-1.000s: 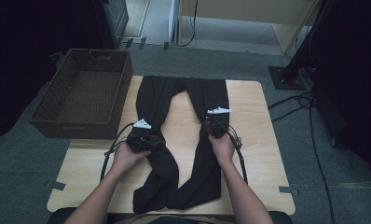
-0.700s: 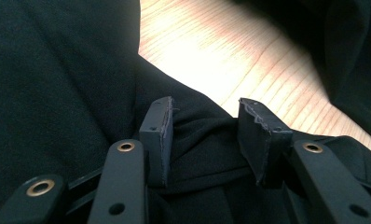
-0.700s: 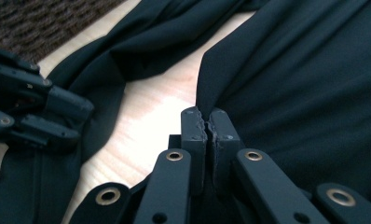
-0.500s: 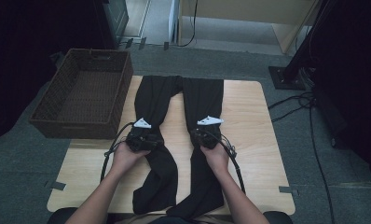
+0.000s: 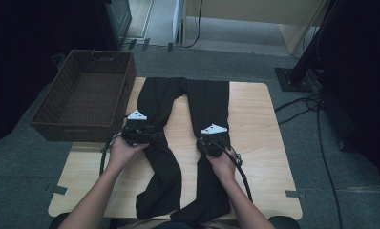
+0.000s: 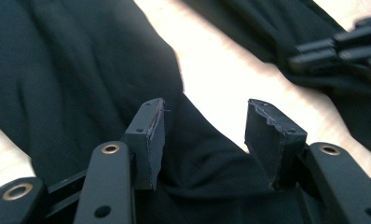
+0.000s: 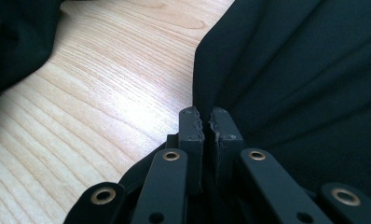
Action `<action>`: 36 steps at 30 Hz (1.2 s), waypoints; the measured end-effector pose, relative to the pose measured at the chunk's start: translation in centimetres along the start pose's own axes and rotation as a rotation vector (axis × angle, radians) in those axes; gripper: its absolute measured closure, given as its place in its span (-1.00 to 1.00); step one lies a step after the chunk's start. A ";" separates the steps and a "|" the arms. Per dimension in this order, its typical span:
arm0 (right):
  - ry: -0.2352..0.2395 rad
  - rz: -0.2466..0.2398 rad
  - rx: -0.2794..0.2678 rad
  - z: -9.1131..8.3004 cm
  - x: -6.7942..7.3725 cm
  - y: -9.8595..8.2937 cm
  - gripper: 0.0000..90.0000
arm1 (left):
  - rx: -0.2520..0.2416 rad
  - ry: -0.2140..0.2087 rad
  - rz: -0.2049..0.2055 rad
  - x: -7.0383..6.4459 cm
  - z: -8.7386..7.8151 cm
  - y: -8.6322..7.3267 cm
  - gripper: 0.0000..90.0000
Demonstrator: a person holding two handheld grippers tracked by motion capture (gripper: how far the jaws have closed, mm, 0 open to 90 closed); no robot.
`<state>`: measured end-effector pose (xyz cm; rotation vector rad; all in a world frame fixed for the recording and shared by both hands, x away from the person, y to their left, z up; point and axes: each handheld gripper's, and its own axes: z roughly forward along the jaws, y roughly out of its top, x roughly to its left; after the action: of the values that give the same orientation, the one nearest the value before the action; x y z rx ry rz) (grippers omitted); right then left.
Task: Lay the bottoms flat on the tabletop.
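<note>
A pair of black trousers [image 5: 207,100] lies flat on the wooden table [image 5: 259,119], waist at the far end and legs running toward the person. My left gripper [image 5: 147,136] rests on the left leg [image 5: 164,167]; in the left gripper view its jaws [image 6: 207,121] stand open over the inner edge of the black cloth [image 6: 81,70]. My right gripper [image 5: 209,143] sits on the right leg's inner edge. The right gripper view has it [image 7: 203,116] shut, with the dark fabric [image 7: 305,84] pinched at its tips beside bare wood [image 7: 104,93].
A dark woven basket [image 5: 83,95] stands off the table's left side, partly overlapping its corner. Cables [image 5: 317,124] trail over the grey floor to the right. A cable [image 5: 240,167] runs back from the right gripper along the forearm.
The right gripper has moved toward the person and slightly left, drawing the right trouser leg with it. The left gripper has stayed in place on the left leg.
</note>
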<state>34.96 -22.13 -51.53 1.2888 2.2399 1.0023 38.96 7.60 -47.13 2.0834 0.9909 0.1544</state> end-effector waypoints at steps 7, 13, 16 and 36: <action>0.002 0.007 -0.022 -0.1 0.0 -0.4 0.89 | 0.034 0.076 -0.048 2.1 1.9 0.0 0.06; 0.002 0.011 -0.037 -0.1 0.1 -0.6 0.89 | 0.073 0.102 -0.036 2.5 3.6 -0.5 0.18; 0.001 0.007 -0.045 -0.1 0.0 -0.7 0.89 | 0.055 0.094 -0.043 2.5 3.8 -0.6 0.42; 0.015 0.007 -0.052 0.5 1.8 -0.3 0.87 | -0.010 -0.110 0.063 -3.4 5.2 5.5 0.80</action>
<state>34.14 -20.47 -52.06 1.2718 2.2071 1.0687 42.03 -0.01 -45.99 2.0917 0.8576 0.0757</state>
